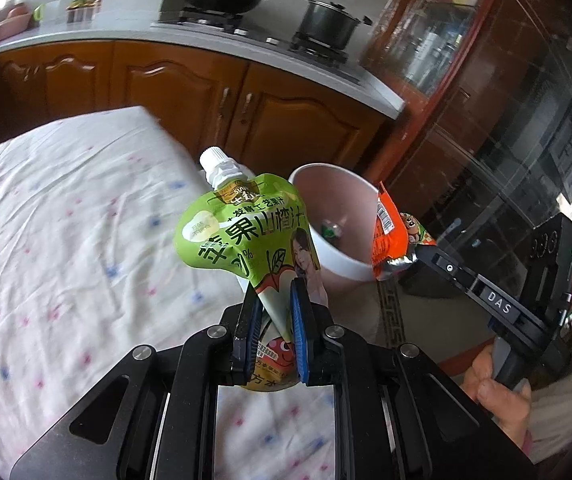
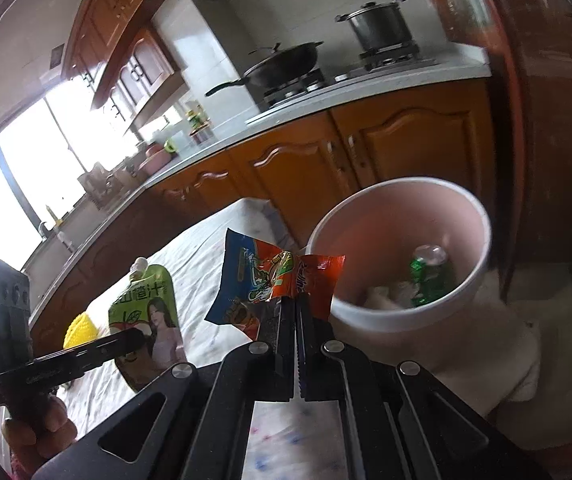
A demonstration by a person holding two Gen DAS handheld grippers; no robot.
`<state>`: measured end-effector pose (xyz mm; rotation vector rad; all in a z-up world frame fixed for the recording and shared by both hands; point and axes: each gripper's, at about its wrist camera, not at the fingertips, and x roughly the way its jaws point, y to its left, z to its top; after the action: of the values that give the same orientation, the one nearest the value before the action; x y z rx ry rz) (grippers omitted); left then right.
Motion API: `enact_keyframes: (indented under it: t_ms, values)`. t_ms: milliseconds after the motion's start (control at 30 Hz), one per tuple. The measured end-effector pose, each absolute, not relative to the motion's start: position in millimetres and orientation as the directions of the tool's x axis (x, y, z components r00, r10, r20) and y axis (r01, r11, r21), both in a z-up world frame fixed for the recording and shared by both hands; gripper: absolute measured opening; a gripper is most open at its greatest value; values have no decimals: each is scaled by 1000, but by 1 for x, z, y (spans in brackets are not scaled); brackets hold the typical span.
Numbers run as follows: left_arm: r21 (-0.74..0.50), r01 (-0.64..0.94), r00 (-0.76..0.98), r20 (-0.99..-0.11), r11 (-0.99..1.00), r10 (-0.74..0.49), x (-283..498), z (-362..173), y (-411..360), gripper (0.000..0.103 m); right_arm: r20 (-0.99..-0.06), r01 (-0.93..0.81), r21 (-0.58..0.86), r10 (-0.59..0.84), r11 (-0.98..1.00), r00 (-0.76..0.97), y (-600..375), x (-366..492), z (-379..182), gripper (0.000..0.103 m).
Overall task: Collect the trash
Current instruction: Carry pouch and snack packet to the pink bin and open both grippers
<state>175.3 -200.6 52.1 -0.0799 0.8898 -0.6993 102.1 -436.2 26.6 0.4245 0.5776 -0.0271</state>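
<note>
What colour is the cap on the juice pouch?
White; the juice pouch cap shows best in the left wrist view.

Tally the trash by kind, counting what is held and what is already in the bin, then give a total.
Juice pouch: 1, held in the left hand-held gripper
Snack wrapper: 1, held in the right hand-held gripper
Green can: 1, inside the bin
Pale scraps in the bin: number unclear
Total: 3 countable pieces

green juice pouch [image 1: 245, 232]: held upright | orange snack wrapper [image 2: 281, 280]: held beside bin | pink bin [image 2: 402, 216]: contains green can [image 2: 432, 276]
</note>
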Motion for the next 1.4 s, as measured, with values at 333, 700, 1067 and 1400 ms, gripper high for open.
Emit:
enact_keyframes:
  t_ms: [333, 700, 1067, 1400]
  values:
    - [-313, 604, 401, -676, 733, -618, 198, 68, -269, 13, -536, 224, 349, -3, 910, 844, -482, 110, 36, 1]
    - [-260, 633, 363, -733, 730, -576, 231, 51, -339, 13, -581, 280, 335, -37, 900, 813, -519, 133, 25, 1]
    - [-259, 615, 324, -777, 744, -539, 248, 27, -366, 14, -635, 298, 326, -26, 897, 772, -532, 152, 7, 3]
    - [-261, 605, 320, -785, 752, -531, 256, 22, -367, 42, -647, 299, 331, -15, 895, 762, -534, 157, 4, 8]
